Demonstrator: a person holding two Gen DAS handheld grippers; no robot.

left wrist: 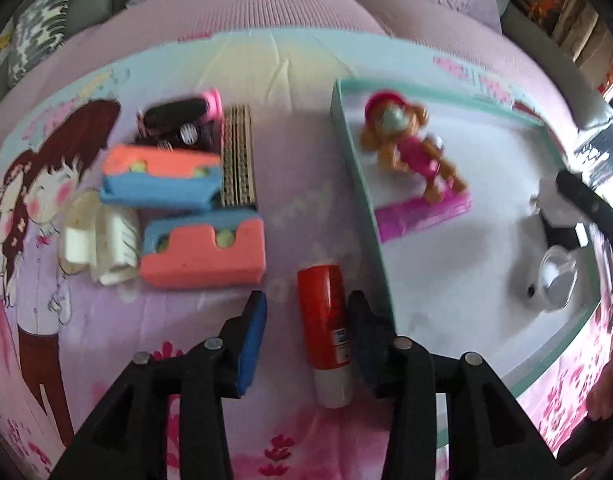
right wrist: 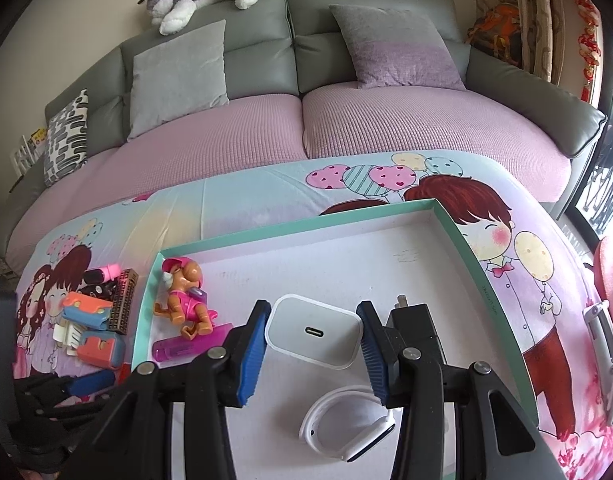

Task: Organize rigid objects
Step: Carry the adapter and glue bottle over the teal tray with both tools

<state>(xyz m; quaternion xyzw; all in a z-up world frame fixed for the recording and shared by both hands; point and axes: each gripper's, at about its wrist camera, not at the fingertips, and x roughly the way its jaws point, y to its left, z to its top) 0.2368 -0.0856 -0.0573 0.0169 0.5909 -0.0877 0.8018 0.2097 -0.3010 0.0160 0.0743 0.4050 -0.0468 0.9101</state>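
Glue stick lies between the spread fingers of the left hand-held gripper, ungrasped.

No wording could be read in either view. The red glue stick carried a small blue-and-white label near its white end, but the print was too blurred to make out. A short line of tiny characters ran along the teal rim of the tray, too small to tell. The white charger showed only its port slot, with no lettering visible on that face.
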